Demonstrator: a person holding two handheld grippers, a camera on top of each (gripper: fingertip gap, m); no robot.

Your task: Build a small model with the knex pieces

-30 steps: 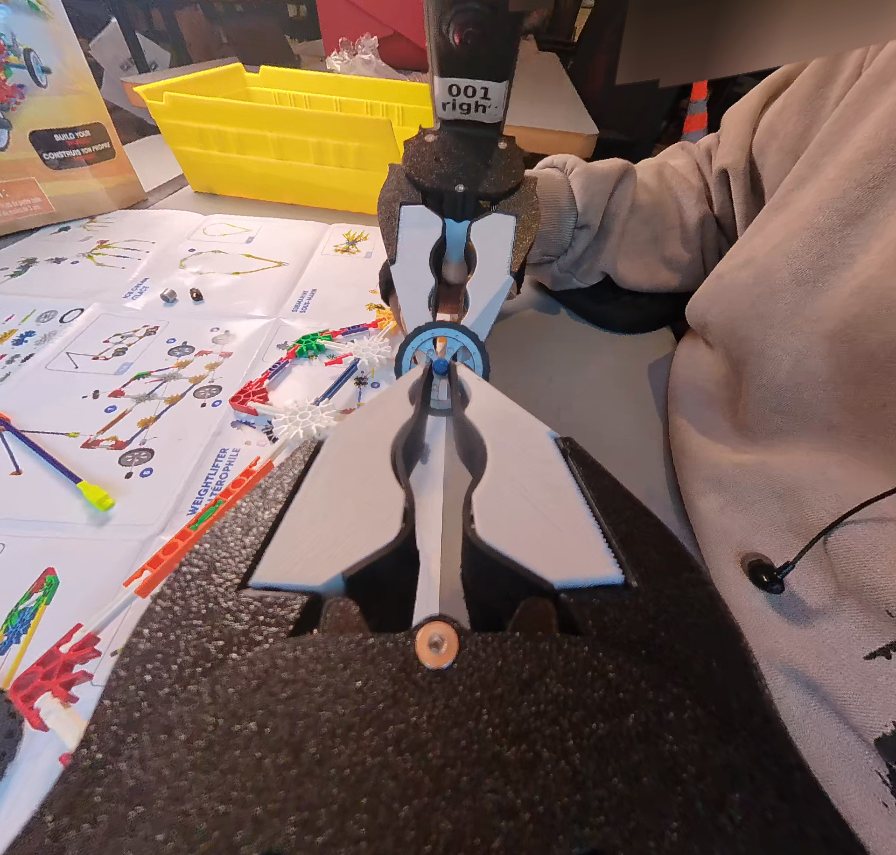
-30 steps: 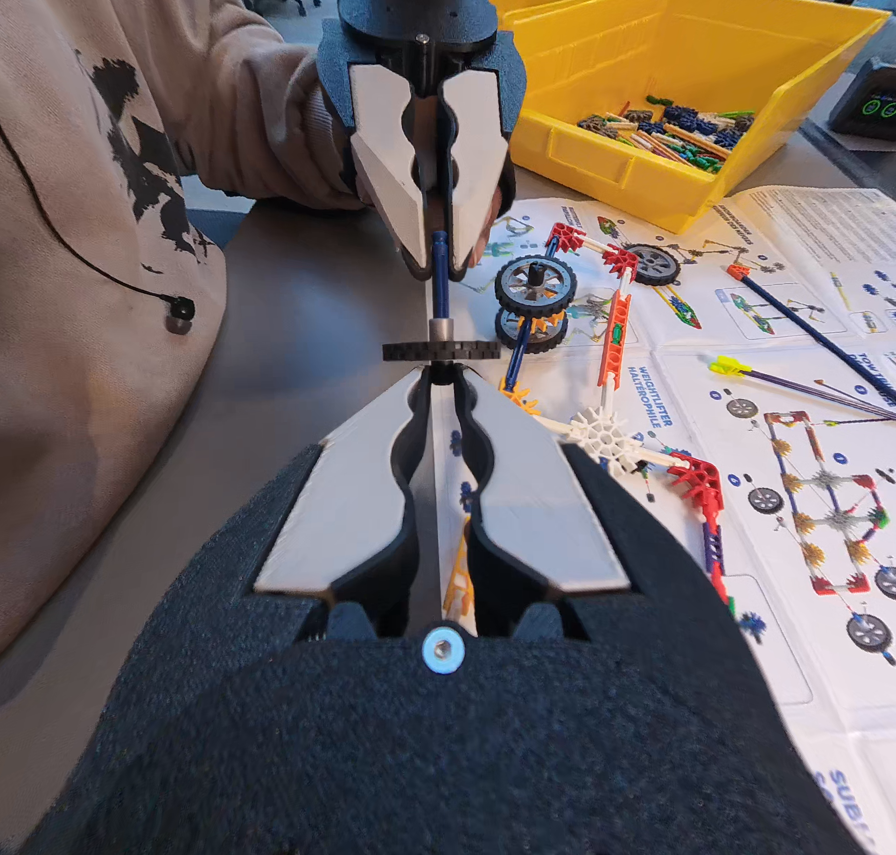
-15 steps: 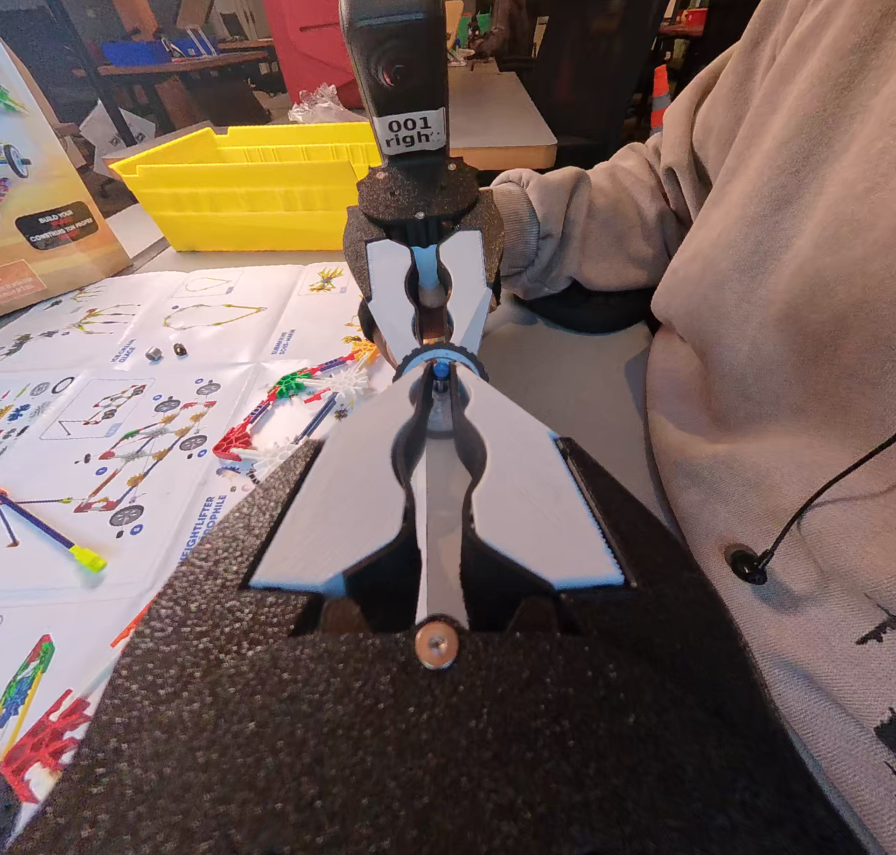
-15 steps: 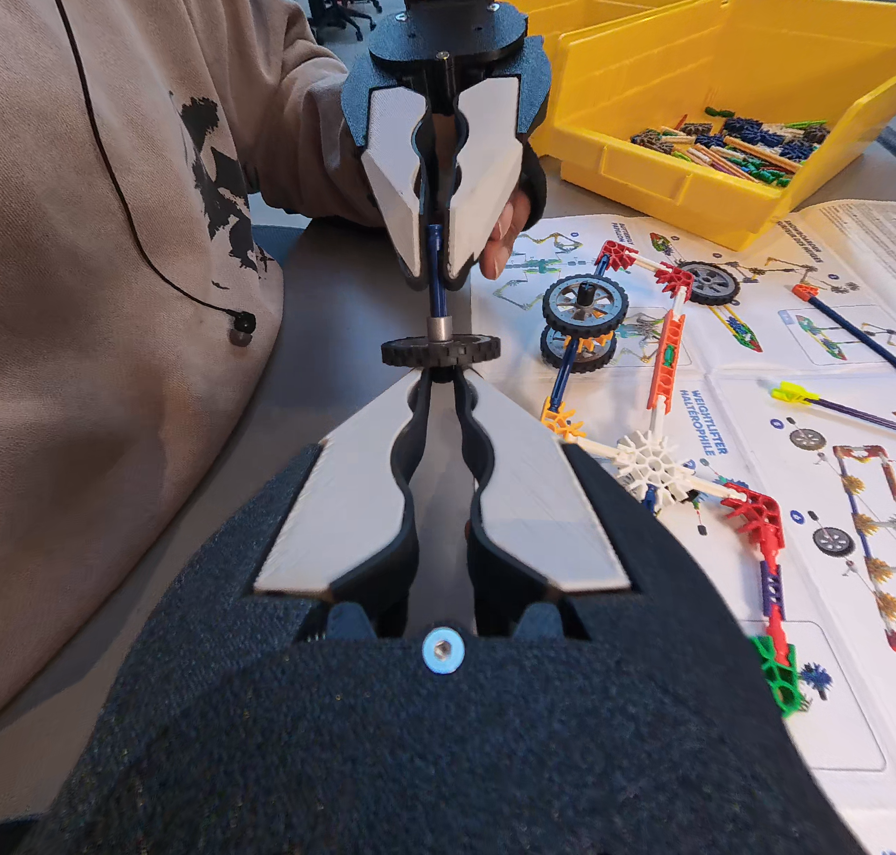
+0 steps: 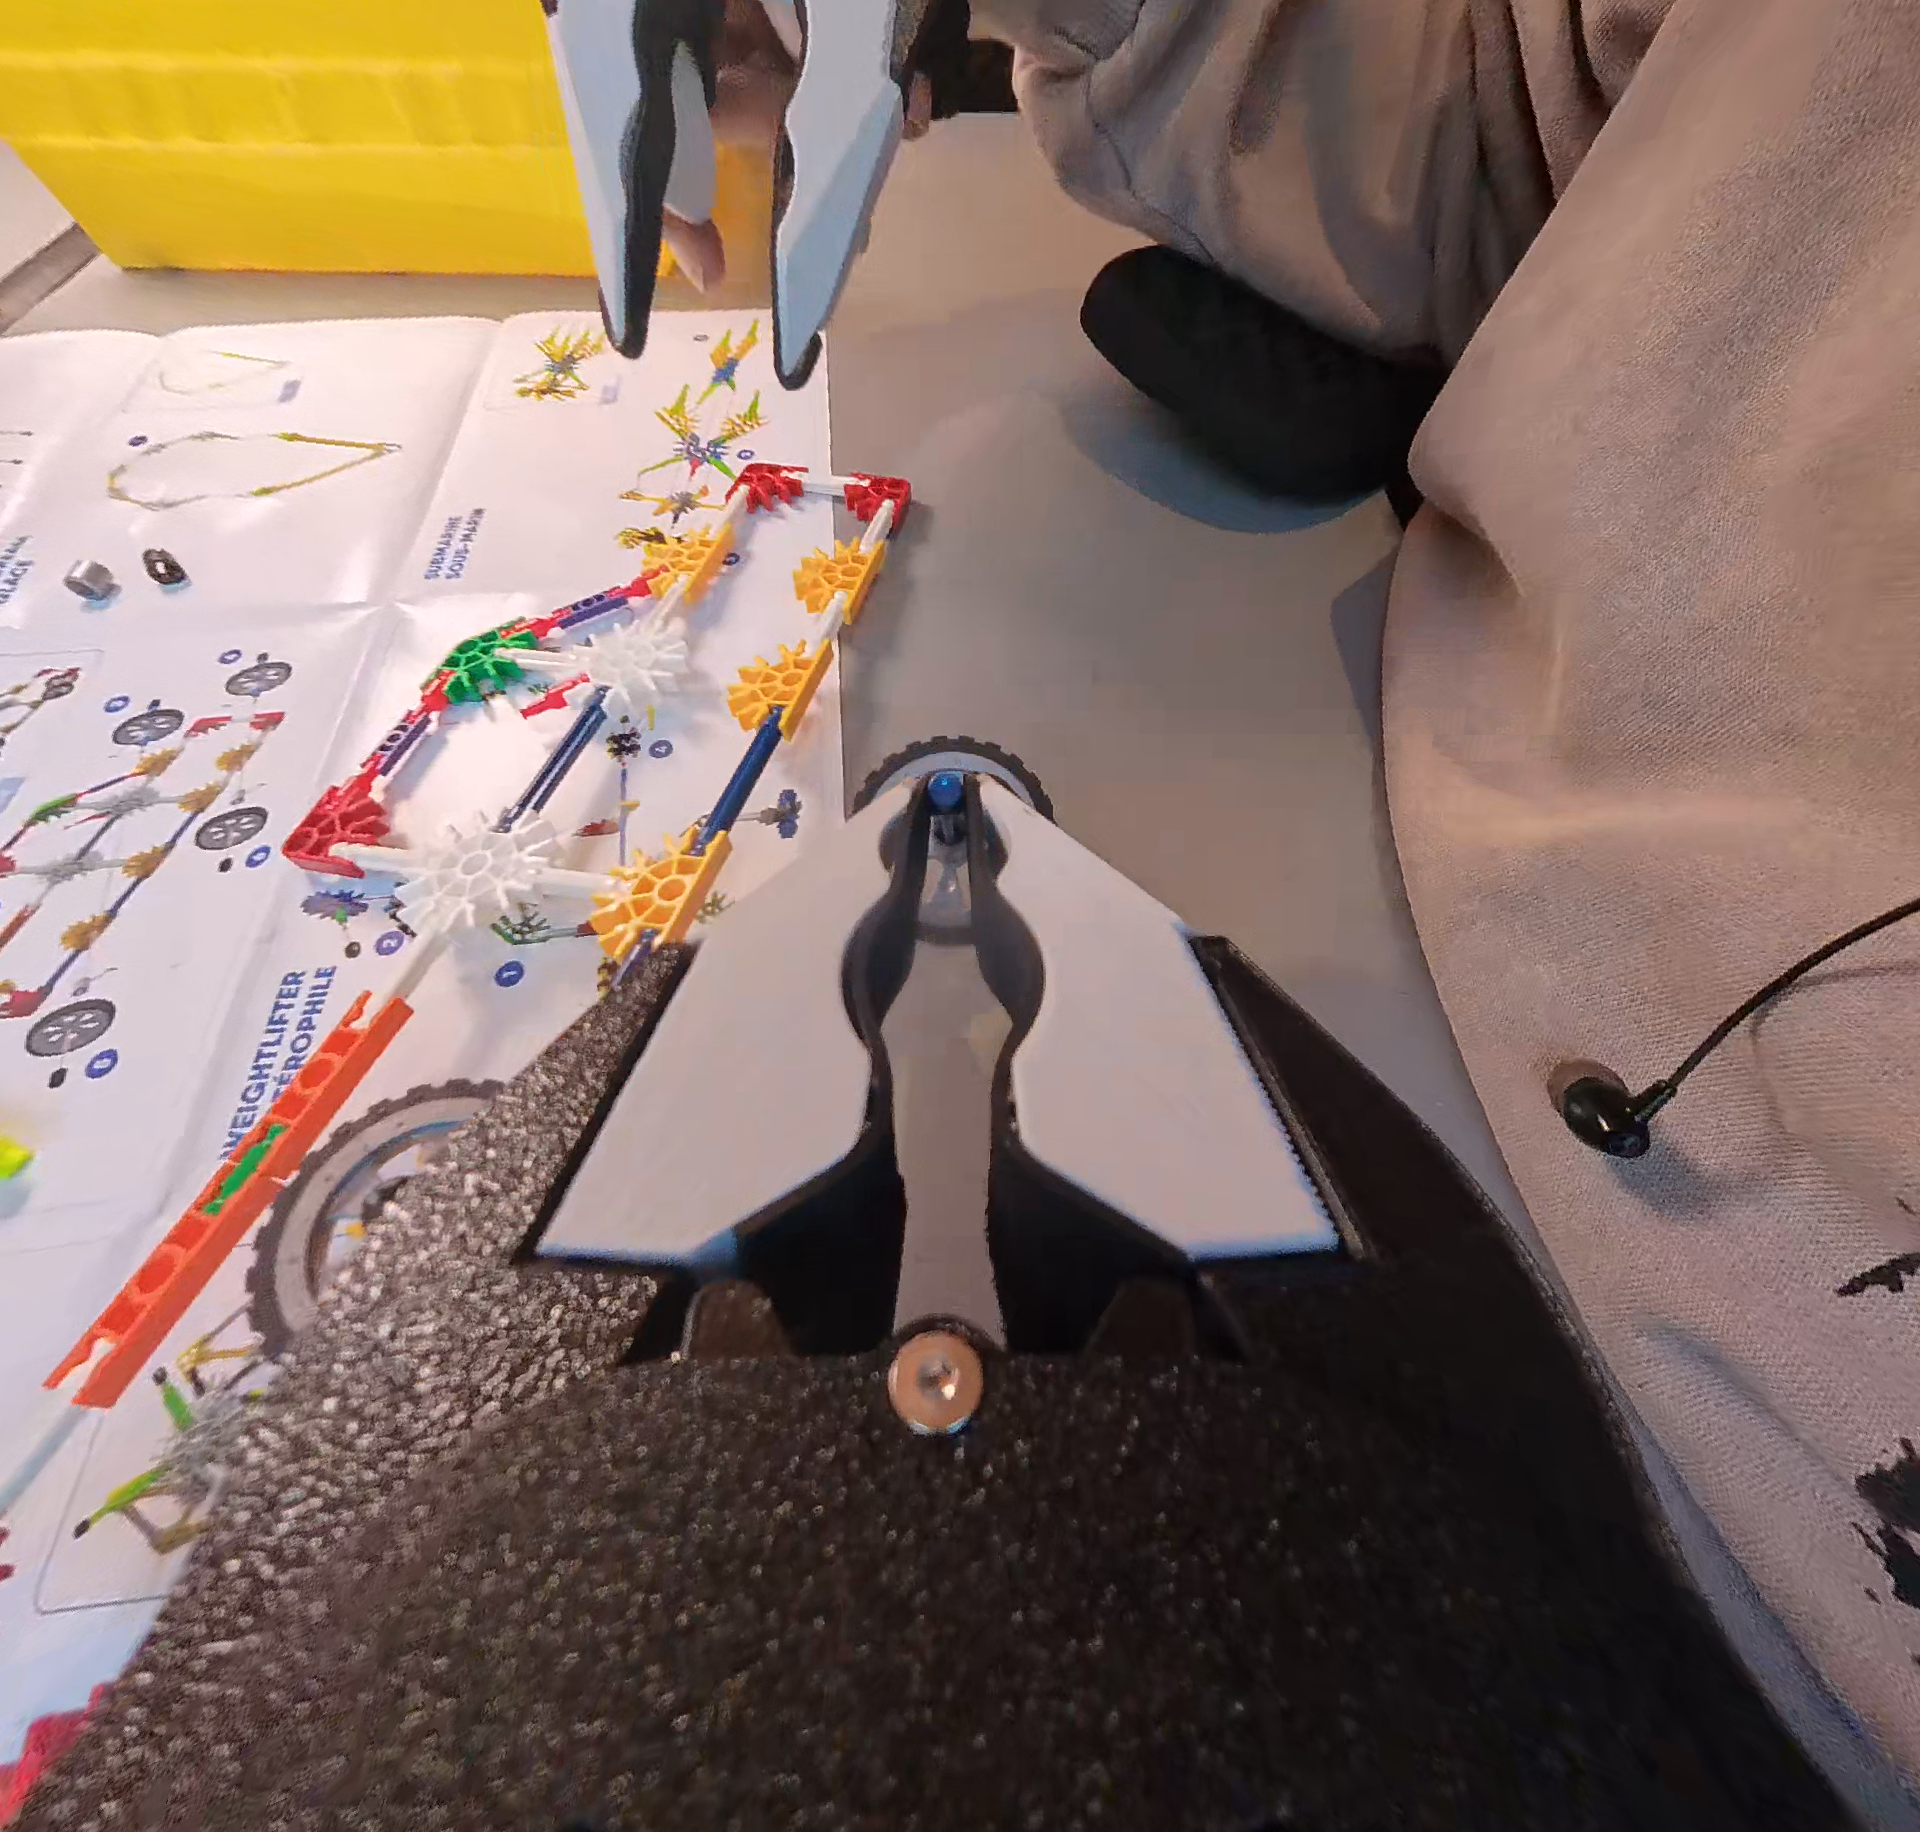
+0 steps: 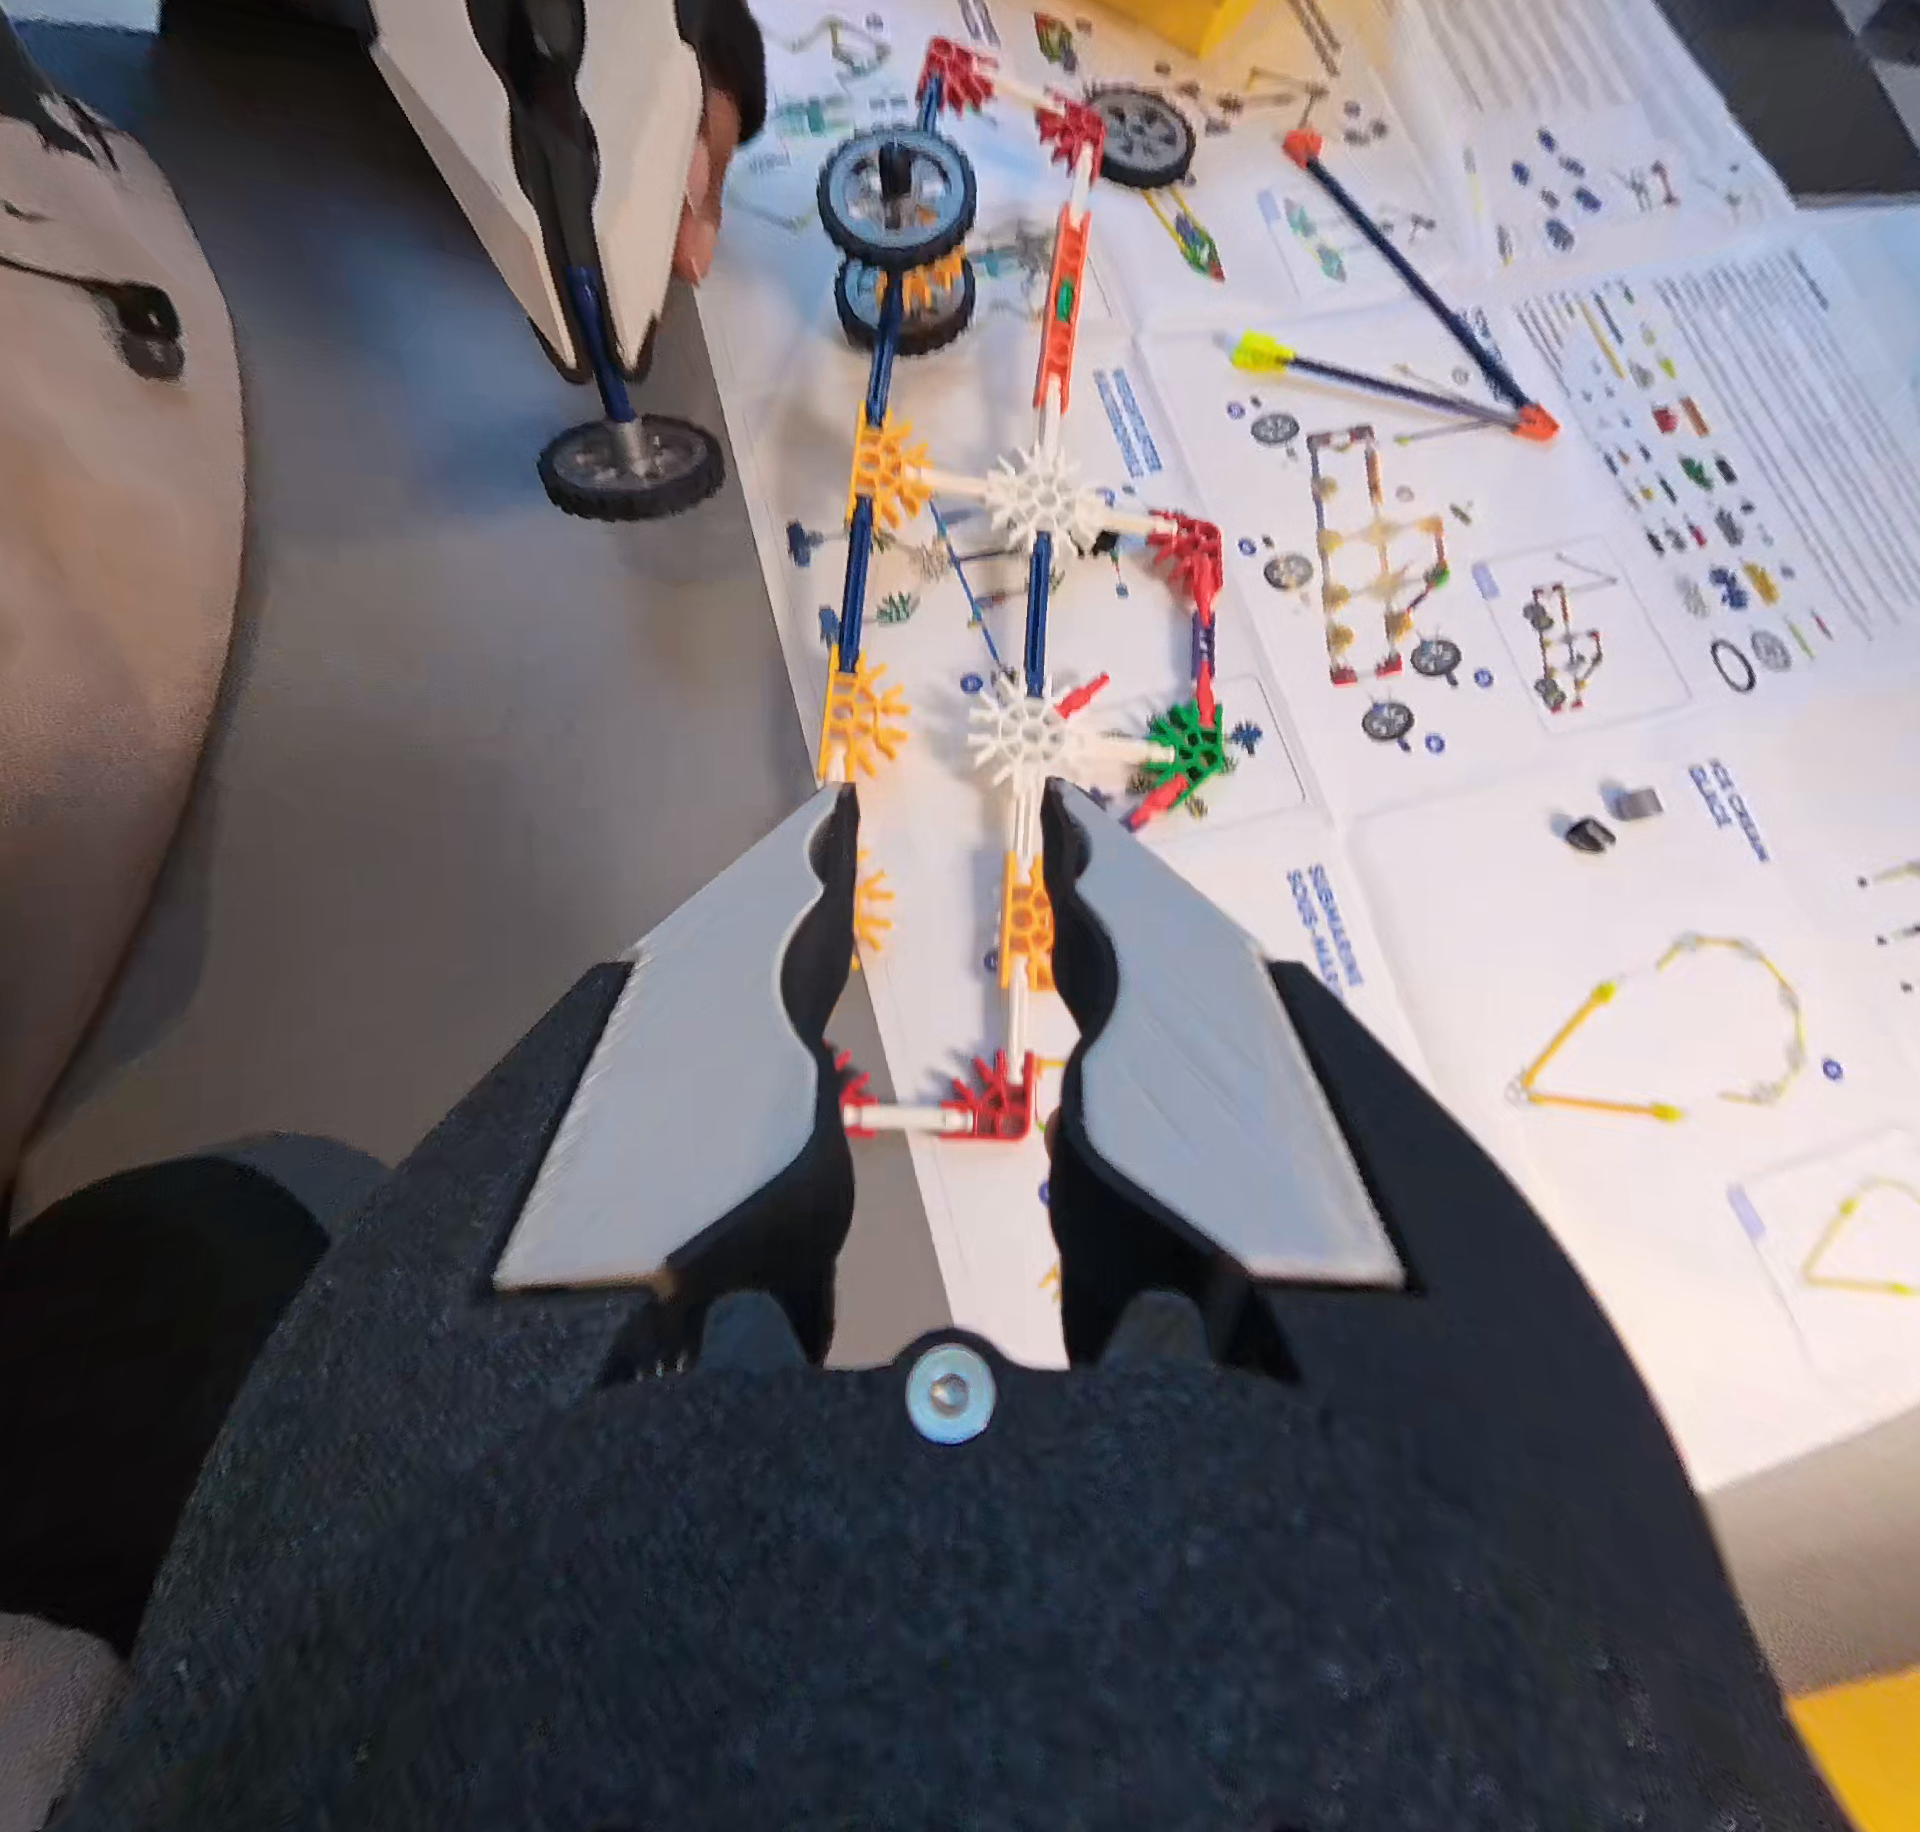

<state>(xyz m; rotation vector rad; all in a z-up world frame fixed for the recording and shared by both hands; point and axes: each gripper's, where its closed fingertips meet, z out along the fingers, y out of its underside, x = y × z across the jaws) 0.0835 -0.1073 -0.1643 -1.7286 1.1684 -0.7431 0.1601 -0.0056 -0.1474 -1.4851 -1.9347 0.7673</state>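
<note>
While its jaws stand clamped on a dark blue plastic rod [image 6: 590, 328] tipped with a small black-tyred grey wheel [image 6: 631, 465], the left gripper [image 5: 948, 795] holds that wheel low over the grey worktop [image 6: 436, 702], at nine o'clock of the colourful rod-and-connector frame [image 6: 1029, 598] lying on the white instruction sheet [image 6: 1558, 899]. The right gripper [image 6: 948, 795] hangs above the frame's near end, jaws parted and empty. A tilted rod may slip in the pinch, and a careless sweep could knock the frame askew.
</note>
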